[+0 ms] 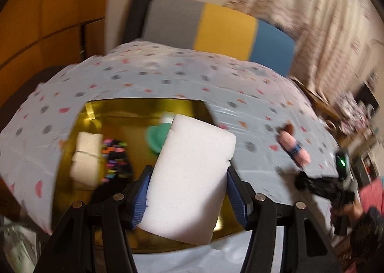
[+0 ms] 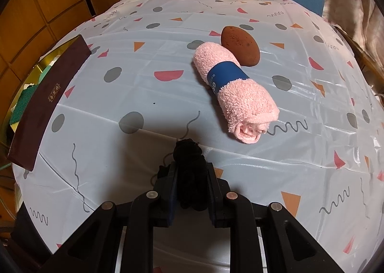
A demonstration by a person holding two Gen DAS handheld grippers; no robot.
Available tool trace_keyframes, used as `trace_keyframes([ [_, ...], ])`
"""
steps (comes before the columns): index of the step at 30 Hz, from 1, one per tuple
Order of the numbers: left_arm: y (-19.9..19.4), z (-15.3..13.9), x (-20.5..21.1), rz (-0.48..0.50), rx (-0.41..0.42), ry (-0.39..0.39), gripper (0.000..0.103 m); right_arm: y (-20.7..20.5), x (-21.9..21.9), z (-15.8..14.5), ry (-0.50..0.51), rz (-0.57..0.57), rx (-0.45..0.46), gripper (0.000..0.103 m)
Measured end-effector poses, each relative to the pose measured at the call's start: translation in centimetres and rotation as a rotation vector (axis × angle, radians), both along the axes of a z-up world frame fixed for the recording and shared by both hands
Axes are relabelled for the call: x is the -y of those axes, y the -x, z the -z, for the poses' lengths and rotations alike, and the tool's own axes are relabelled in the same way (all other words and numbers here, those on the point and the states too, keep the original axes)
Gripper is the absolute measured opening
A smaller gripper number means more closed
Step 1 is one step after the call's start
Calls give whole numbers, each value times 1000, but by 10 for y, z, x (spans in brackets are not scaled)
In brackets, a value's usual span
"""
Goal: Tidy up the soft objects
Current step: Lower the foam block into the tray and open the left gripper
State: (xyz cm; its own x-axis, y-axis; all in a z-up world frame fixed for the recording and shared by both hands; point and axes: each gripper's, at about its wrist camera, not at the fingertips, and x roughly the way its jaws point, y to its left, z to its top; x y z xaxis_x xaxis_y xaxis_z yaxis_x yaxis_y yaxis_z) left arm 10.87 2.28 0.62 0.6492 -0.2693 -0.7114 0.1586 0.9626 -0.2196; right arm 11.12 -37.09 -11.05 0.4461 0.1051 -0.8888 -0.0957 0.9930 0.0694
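Note:
My left gripper (image 1: 189, 177) is shut on a white foam block (image 1: 196, 143), holding it above an open gold-lined box (image 1: 144, 107). In the box lie a folded white cloth (image 1: 86, 157), a black piece with coloured dots (image 1: 115, 160) and a green item (image 1: 157, 136). My right gripper (image 2: 189, 177) is shut on a black fuzzy cloth (image 2: 188, 153), just over the table. Ahead of it lie a rolled pink towel (image 2: 235, 90) with a blue band and a brown egg-shaped sponge (image 2: 240, 45), touching each other. The box's dark brown wall (image 2: 45, 105) stands at the left.
The table wears a pale patterned cloth (image 2: 144, 57). Behind it stands a chair with a grey, yellow and blue back (image 1: 216, 25). Wooden cabinets (image 1: 48, 9) are at the left and a curtain (image 1: 312, 9) at the right. A person's sleeve (image 1: 369, 227) shows at the far right.

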Motion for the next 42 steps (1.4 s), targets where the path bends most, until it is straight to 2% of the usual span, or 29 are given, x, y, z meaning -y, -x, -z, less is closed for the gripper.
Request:
trace_keyframes([
  [4, -27, 5, -42, -80, -44, 38, 60, 0, -2, 0, 16, -8, 2, 21],
  [8, -56, 16, -62, -115, -105, 85, 60, -1, -3, 0, 23, -12, 2, 21],
  [14, -93, 40, -74, -169, -192, 176, 60, -2, -3, 0, 24, -12, 2, 21],
  [17, -110, 51, -75, -186, -232, 247, 61, -2, -3, 0, 26, -13, 2, 21],
  [20, -125, 62, -74, -229, -270, 262, 63, -2, -3, 0, 25, -13, 2, 21],
  [22, -133, 71, -72, -254, -304, 243, 64, -2, -3, 0, 24, -12, 1, 21],
  [26, -139, 76, -69, -247, -313, 204, 67, -3, -4, 1, 29, -15, 2, 21],
  [29, -135, 74, -68, -232, -303, 190, 76, -3, -4, 1, 39, -18, 4, 21],
  [31, -131, 71, -69, -230, -299, 178, 78, -3, -4, 1, 39, -16, 4, 21],
  [37, -104, 52, -64, -212, -219, 69, 81, -3, -4, 1, 38, -16, 4, 21],
  [42, -61, 34, -48, -210, -119, -91, 81, -4, -4, 1, 39, -17, 4, 21],
])
